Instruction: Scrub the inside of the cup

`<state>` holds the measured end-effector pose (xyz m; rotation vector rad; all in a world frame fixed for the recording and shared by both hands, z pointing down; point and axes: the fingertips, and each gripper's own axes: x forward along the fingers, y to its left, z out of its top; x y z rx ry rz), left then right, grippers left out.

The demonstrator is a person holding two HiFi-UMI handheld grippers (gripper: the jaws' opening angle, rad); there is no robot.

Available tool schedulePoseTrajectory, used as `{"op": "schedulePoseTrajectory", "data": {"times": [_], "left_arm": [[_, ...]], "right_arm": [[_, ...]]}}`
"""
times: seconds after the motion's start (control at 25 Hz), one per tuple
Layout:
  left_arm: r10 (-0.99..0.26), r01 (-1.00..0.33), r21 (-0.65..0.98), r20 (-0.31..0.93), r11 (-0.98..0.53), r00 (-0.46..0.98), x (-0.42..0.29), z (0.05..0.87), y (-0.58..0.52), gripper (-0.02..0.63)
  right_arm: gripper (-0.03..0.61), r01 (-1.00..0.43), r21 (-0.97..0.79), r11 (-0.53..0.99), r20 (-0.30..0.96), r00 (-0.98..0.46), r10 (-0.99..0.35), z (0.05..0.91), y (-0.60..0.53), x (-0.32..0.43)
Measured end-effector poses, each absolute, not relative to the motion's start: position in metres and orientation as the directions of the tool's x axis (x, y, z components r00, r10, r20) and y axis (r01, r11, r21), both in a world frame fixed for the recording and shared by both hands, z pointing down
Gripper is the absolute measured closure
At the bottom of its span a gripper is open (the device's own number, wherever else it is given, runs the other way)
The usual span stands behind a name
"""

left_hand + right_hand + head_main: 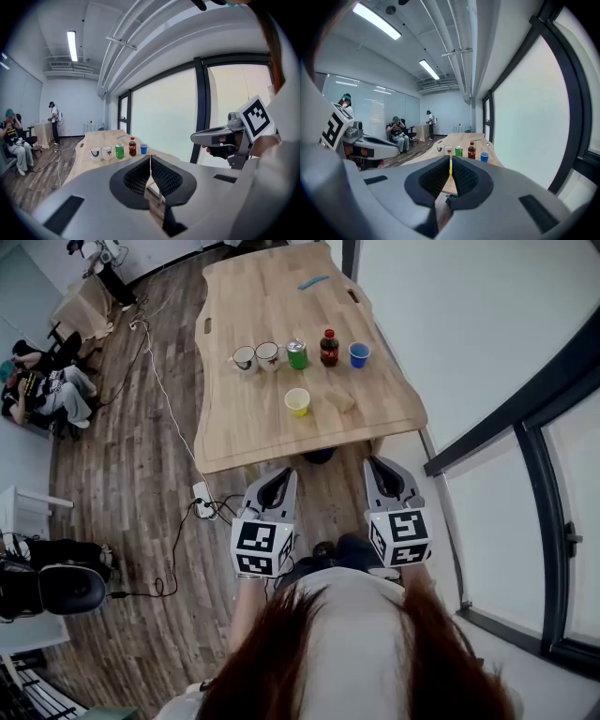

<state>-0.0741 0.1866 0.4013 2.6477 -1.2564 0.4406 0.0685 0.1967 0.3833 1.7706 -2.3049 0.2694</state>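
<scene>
Jaws pressed together on nothing, the left gripper (280, 476) and the right gripper (379, 471) hang side by side just short of the wooden table's (272, 296) near edge, touching nothing on it. Nearest that edge a yellow cup (297, 401) stands upright, with a tan block (340, 400) just beside it. Behind them runs a row: white mug (245, 358), second mug (269, 354), green can (296, 353), dark bottle (328, 347), blue cup (359, 354).
</scene>
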Motion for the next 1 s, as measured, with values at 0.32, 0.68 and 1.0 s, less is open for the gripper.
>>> {"op": "schedulePoseTrajectory", "data": {"times": [0.32,0.68,1.0], "left_arm": [[-0.724,-0.784,0.06,0.347,-0.617,0.596,-0.071,0.41,0.16,0.597],[-0.769,-0.828,0.088,0.329,-0.553,0.549,-0.071,0.425,0.107,0.595],[-0.77,-0.84,0.134,0.345,-0.526,0.537,-0.062,0.46,0.057,0.595]], "right_arm": [[0.54,-0.962,-0.005,0.274,0.314,-0.261,-0.913,0.394,0.166,0.072],[0.54,-0.939,-0.02,0.343,0.298,-0.333,-0.895,0.4,0.101,0.077],[0.54,-0.924,-0.023,0.382,0.337,-0.367,-0.867,0.416,0.047,0.092]]}}
